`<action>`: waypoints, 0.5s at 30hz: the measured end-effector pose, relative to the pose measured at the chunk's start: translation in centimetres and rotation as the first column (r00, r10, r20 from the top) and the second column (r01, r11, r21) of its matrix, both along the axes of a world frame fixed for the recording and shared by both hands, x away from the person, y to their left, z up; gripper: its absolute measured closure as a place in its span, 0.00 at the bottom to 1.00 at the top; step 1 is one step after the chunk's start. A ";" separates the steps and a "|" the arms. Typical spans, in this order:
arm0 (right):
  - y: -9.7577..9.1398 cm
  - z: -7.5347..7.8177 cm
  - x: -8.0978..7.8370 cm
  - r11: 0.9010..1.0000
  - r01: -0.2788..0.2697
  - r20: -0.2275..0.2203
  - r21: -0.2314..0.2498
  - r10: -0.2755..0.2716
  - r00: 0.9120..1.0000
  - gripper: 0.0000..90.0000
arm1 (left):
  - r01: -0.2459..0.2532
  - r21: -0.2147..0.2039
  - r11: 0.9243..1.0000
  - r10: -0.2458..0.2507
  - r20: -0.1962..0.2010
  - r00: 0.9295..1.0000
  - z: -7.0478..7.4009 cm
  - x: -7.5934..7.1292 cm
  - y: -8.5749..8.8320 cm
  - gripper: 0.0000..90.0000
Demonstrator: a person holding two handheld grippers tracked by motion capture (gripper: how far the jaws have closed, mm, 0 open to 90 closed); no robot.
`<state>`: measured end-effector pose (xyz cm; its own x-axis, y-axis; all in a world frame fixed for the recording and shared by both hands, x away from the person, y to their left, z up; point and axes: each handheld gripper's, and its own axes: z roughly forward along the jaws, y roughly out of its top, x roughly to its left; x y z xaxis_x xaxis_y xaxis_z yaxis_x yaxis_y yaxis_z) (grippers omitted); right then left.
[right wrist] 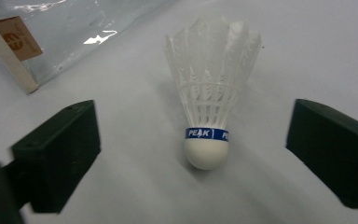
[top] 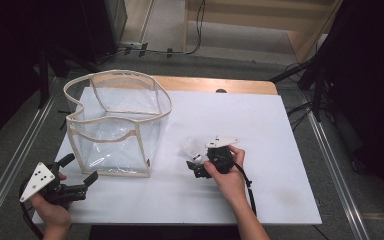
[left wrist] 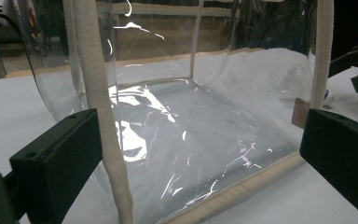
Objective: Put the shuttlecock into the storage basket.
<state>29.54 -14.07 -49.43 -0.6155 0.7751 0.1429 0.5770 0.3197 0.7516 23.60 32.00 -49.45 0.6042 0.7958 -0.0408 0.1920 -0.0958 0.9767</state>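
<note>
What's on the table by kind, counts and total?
Clear bag with cream trim: 1
White shuttlecock: 1
Handheld grippers: 2, left and right, jaws open on both
Total: 4

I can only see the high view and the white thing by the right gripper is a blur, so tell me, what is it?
Observer: A shuttlecock, lying on the table, cork end toward the right gripper.
Operator: Is the gripper on it?
Observer: No. Its jaws stand open on either side of the cork, not touching it.
Operator: Any marking on it?
Observer: A blue band above the cork reads PEAK.
Operator: And the left gripper?
Observer: The left gripper is open too, facing the clear bag; a cream corner seam stands just inside its left jaw.
</note>
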 end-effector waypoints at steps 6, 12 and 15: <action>0.2 -0.2 0.1 1.000 0.001 -0.007 -0.007 -0.001 1.000 0.05 | -0.001 0.001 1.000 0.001 0.001 1.000 0.0 0.0 0.0 0.00; 0.4 -0.6 0.1 1.000 -0.002 -0.016 -0.013 0.001 1.000 0.06 | 0.000 0.001 1.000 0.000 0.001 1.000 0.0 0.0 0.0 0.00; 0.5 -0.8 0.1 1.000 0.003 -0.015 -0.020 -0.003 1.000 0.13 | 0.000 0.001 1.000 0.000 0.001 1.000 0.0 0.0 0.0 0.00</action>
<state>29.62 -13.62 -50.21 -0.6111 0.7797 0.1363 0.5890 0.3329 0.7364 23.59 32.03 -49.44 0.6043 0.7958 -0.0394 0.1913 -0.0970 0.9767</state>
